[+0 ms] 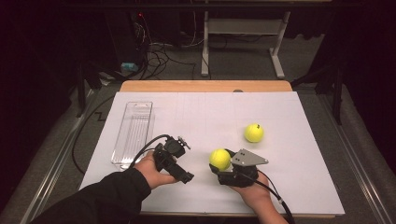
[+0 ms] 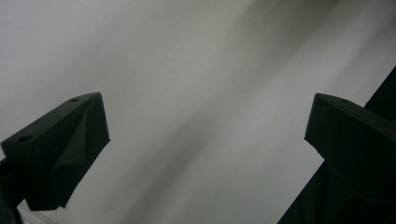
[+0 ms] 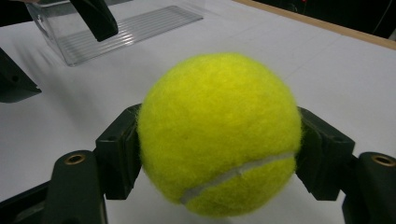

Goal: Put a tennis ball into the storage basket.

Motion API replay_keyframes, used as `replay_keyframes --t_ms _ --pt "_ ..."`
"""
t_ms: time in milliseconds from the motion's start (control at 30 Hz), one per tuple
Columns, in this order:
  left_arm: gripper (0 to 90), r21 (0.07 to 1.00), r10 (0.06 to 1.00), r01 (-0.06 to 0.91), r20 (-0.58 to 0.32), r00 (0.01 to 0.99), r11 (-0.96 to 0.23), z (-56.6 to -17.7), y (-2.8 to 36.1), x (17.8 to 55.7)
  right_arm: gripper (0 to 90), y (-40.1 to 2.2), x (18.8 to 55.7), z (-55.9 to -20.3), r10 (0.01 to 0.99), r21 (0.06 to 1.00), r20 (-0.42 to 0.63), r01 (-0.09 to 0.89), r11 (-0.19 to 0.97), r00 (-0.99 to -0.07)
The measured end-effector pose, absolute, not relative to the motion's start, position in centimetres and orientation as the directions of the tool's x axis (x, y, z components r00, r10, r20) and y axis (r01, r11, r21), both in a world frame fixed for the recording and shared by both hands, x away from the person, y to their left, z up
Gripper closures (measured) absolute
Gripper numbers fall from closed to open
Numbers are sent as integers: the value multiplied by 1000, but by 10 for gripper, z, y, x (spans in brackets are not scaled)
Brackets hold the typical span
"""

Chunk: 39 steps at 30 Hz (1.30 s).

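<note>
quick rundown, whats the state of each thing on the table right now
held tennis ball: clamped in the right gripper
other tennis ball: loose on the white table sheet
clear tray: empty, lying flat
left gripper: open, nothing between its jaws
right gripper: shut on the held tennis ball

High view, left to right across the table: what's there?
Clear ribbed plastic tray → left gripper, jaws open and empty → yellow-green tennis ball clamped in the right gripper → second yellow-green tennis ball, loose on the white table sheet.

Table brightly lit, surroundings dark; left gripper view blurred.
</note>
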<state>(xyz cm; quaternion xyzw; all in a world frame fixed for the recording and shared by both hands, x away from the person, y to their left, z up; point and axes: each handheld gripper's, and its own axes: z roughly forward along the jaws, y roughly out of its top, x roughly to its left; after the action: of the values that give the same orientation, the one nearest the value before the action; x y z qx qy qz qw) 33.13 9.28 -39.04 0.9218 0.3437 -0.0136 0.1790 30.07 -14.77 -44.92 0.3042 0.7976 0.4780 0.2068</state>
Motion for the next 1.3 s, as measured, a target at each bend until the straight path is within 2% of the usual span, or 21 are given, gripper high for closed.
replay_keyframes --t_ms 433,700,1300 --pt "5 335 623 628 -139 770 -702 -361 93 334 279 -123 289 -459 619 893 -31 256 369 -785" --pt "5 330 609 616 -139 781 -715 -351 83 336 279 -120 286 -463 617 900 -21 255 355 -787" --pt "5 282 589 613 -173 789 -738 -361 55 343 279 -109 281 -465 593 909 -13 237 341 -805"
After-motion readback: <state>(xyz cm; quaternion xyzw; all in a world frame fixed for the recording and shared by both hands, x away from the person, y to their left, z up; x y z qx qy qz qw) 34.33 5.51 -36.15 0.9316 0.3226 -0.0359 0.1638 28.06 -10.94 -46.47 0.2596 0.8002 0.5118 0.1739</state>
